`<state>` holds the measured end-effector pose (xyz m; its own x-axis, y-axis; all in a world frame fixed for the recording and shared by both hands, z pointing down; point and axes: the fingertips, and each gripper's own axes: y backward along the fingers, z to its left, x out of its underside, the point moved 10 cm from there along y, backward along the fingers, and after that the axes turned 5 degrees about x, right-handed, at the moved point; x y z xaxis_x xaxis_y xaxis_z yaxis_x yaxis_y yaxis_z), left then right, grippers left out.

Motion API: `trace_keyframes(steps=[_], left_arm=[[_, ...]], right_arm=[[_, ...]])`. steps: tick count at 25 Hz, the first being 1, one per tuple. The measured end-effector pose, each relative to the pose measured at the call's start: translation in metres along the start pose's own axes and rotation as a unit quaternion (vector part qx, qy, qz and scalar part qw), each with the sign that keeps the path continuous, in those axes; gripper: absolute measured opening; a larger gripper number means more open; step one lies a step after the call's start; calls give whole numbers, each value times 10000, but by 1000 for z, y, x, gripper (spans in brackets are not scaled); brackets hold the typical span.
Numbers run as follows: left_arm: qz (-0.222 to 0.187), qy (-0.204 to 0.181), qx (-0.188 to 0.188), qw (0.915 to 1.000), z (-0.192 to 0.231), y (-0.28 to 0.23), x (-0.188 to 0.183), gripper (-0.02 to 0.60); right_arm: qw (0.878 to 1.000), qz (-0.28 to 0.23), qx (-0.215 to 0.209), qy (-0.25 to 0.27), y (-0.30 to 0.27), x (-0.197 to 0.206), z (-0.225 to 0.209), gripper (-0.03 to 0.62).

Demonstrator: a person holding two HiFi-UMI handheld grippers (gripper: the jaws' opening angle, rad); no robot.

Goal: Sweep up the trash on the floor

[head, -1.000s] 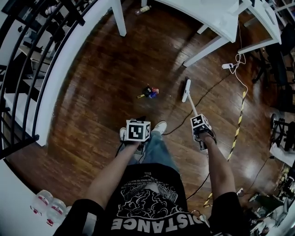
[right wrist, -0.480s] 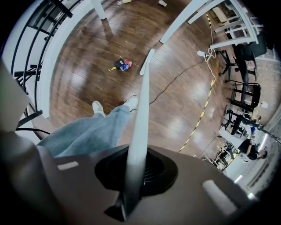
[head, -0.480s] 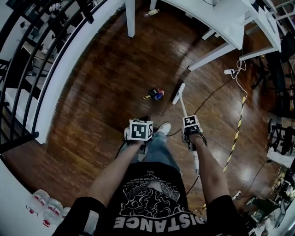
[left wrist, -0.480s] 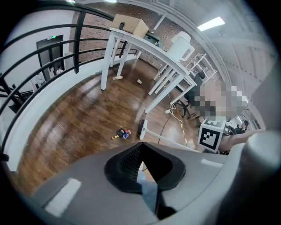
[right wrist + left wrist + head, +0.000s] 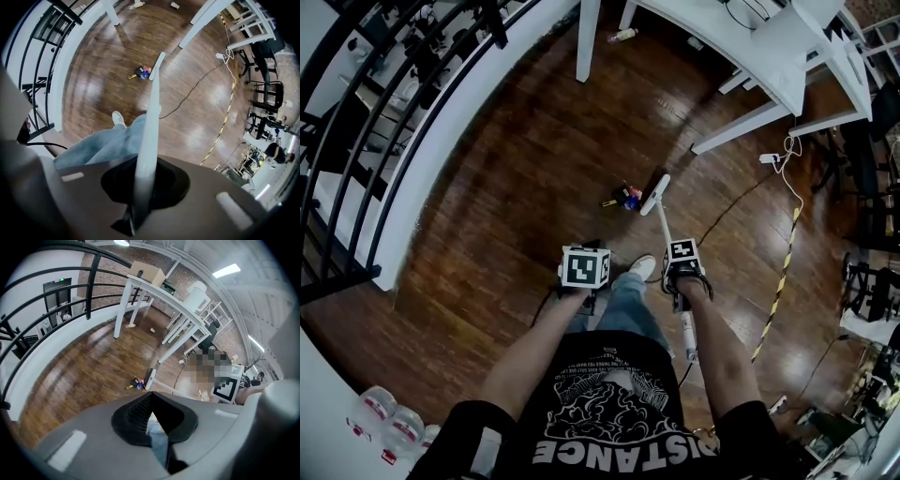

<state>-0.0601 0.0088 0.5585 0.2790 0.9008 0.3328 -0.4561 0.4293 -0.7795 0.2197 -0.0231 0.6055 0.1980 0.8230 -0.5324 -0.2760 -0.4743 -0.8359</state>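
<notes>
The right tool [image 5: 679, 279] is clamped tight on the broom handle [image 5: 149, 126], which runs straight out between its jaws and down to the floor [image 5: 516, 187]. The broom head [image 5: 654, 194] stands just to the right of the trash [image 5: 623, 197], a small heap of dark, red, blue and yellow bits, touching it or very nearly. The left tool [image 5: 584, 281] hangs low beside the person's leg, well back from the heap. Its jaws seem drawn close around a dark, meshed shape, but I cannot tell from its own view what that is or whether it is truly gripped.

The chief risk is scatter. The heap is loose and mixed, so a quick push would likely send the light pieces skidding over the polished boards, some toward the table leg [image 5: 586, 42].

The thin yellow piece lies at the far left of the heap. It may slip under the head or be left behind if the head rides tilted.

With only one tool on a smooth round handle, the broom could twist in the grip and turn the head edge-on.

The black cable [image 5: 727, 202] runs across the floor just behind the head. A wide back-swing could snag it.

The shoe [image 5: 643, 266] is near the handle's path and could be clipped on a pull.
</notes>
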Motion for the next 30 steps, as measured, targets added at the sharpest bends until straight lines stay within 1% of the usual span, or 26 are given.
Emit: trace_keyframes(steps=[4,7,10,17,19,21,23,27,30], left_arm=[[-51,62,22,10000,7,7,3,6],[-94,103,40,9999,10,9,3,5],[-131,129,66,9998,10,11,3,5],[-119,149,131,9997,11,17,13,5],[-117,144,160,9997,10,18,15,5],[-100,117,168,9997,9,20,18,6],[-50,54,171,9998,7,20,21,6],[103,-109,232,9996,-5,17,30,6],[213,-242,259,9991,-15,15,41,5]], right_arm=[[9999,-134,-52,43,5,2,17,20],[10000,-17,-80,16,15,9,25,20],[9999,-87,-57,-24,20,9,24,18],[9998,-119,121,83,20,18,21,18],[9995,-236,182,70,20,22,18,18],[9992,-369,151,53,19,28,16,18],[9993,-374,35,48,18,37,14,18],[9990,-431,-99,80,12,58,4,18],[9981,-591,-182,52,6,69,-2,18]])
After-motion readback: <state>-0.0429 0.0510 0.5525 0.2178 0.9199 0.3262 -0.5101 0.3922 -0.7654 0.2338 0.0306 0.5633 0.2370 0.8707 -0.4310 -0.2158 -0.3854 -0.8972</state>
